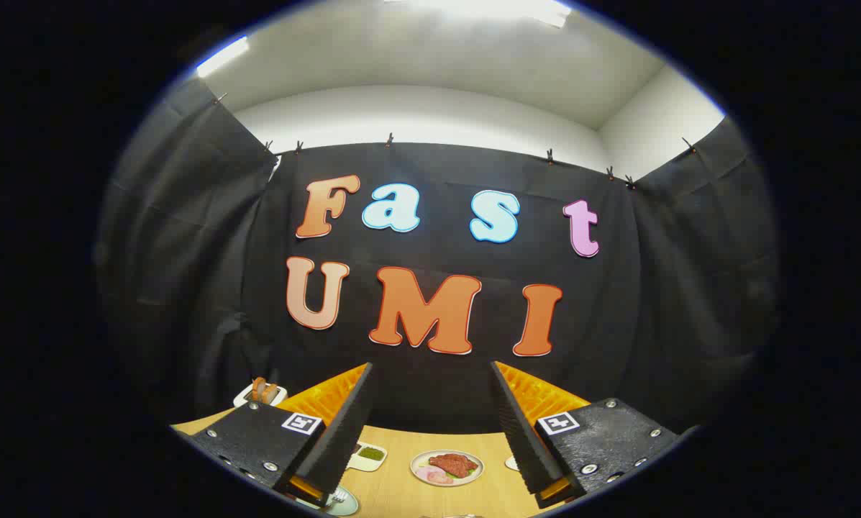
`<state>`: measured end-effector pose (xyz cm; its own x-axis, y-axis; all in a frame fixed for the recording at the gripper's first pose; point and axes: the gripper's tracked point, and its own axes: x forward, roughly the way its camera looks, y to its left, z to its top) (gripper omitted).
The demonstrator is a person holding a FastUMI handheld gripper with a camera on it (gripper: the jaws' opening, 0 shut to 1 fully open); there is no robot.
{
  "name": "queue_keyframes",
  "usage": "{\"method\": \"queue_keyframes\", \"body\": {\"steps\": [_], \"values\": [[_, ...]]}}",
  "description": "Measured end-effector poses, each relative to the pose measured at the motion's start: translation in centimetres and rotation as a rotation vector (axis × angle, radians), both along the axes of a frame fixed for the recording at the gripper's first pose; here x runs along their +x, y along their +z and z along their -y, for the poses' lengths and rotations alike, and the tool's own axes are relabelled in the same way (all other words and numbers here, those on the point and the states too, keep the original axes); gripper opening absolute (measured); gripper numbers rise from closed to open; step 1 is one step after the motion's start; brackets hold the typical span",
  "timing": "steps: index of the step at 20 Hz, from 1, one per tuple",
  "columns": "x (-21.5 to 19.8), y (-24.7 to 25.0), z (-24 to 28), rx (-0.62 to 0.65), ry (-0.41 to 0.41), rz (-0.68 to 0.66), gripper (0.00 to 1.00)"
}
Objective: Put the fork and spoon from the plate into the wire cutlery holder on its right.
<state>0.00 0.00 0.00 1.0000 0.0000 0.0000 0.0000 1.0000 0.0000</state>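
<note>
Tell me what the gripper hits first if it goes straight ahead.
Probably the black cloth wall: the open gripper points level above the plate of food, fingers empty. Depth is hard to judge.

A recording booth set up as a dining spot, not a real home. Black cloth (430,381) is clipped up as walls on three sides, with a plain white wall (416,115) and ceiling lights (221,56) above it. Below and ahead of the tool (430,410), whose fingers stand wide apart with nothing between them, a wooden table (394,489) carries a plate of meat (447,467) and small dishes (370,456).
</note>
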Motion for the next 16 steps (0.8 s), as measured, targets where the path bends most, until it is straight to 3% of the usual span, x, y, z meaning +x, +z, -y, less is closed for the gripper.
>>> {"method": "queue_keyframes", "body": {"steps": [8,16], "values": [[0.2,-0.1,0.3,0.01,0.028,0.018,0.95],[0.4,-0.5,1.9,0.04,-0.018,0.008,0.98]]}}
